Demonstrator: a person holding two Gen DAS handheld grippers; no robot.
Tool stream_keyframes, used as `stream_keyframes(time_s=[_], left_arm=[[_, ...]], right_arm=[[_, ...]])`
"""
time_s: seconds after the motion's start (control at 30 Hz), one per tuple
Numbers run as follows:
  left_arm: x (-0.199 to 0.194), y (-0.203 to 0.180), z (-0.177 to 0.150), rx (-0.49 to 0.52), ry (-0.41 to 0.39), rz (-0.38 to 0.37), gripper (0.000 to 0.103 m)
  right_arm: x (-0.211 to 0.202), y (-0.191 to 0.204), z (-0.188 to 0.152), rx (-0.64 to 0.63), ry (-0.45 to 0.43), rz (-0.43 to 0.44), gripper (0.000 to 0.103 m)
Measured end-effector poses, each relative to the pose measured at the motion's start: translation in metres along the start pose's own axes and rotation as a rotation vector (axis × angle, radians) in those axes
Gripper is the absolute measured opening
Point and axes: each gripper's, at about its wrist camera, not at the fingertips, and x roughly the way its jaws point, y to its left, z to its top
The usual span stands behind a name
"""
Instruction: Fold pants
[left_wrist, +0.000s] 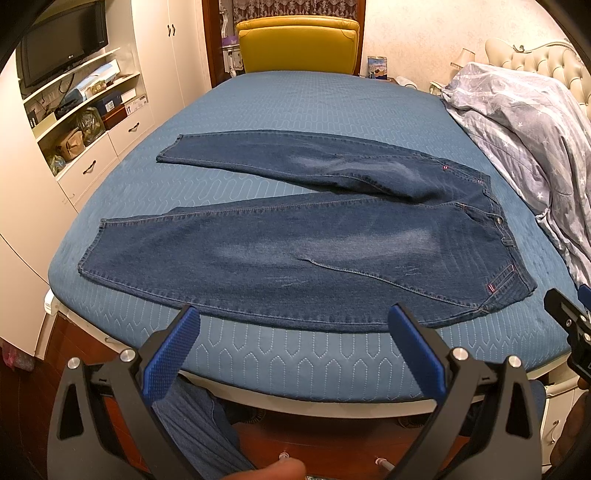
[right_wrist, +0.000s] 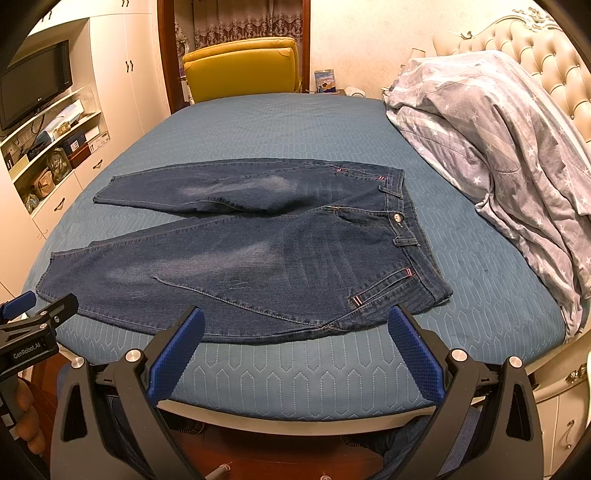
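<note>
Left wrist view: the left hand-held gripper (left_wrist: 291, 314) hangs over the near edge of the bed (left_wrist: 303, 354), its blue-padded fingers (left_wrist: 170, 350) spread wide with nothing between them.
Right wrist view: the right hand-held gripper (right_wrist: 293, 315) sits the same way, fingers (right_wrist: 417, 354) spread apart and empty, just short of the pants' near hem line.
Pants: dark blue jeans (left_wrist: 295, 236) lie flat and unfolded on the blue quilted bed cover, waistband (right_wrist: 410, 229) toward the right, both legs running left and parted in a narrow V.
Near leg: its long edge runs beside the bed's front edge, close to both grippers but not touched by either.
Far leg: shorter-looking, angled away toward the middle of the bed.
Duvet: a grey star-print duvet (right_wrist: 498, 147) is heaped at the right by the tufted headboard (right_wrist: 546, 55), apart from the jeans.
Room: a yellow chair (left_wrist: 299, 44) stands beyond the far side of the bed; shelves and a television (left_wrist: 62, 40) are on the left wall.
Neighbour: each camera catches the other gripper at the edge of its frame.
</note>
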Motion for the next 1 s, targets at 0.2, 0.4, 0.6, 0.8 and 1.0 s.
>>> stream_keyframes(time_s=[0.2, 0.4, 0.6, 0.8, 1.0], left_arm=[[0.001, -0.001, -0.001, -0.003, 0.004, -0.003, 0.102], [0.001, 0.000, -0.001, -0.004, 0.005, -0.004, 0.102], [0.002, 0.001, -0.002, -0.007, 0.008, -0.010, 0.102], [0.015, 0.010, -0.002, -0.065, 0.032, -0.122, 0.102], [0.037, 0.014, 0.007, -0.093, 0.068, -0.196, 0.102]], right_arm=[[0.000, 0.001, 0.000, 0.000, 0.000, -0.001, 0.096], [0.000, 0.000, 0.000, -0.001, 0.000, -0.001, 0.096], [0.000, 0.000, 0.000, -0.002, -0.001, 0.000, 0.096], [0.023, -0.013, -0.001, 0.034, 0.061, 0.084, 0.096], [0.093, -0.068, 0.045, 0.024, 0.124, 0.056, 0.096]])
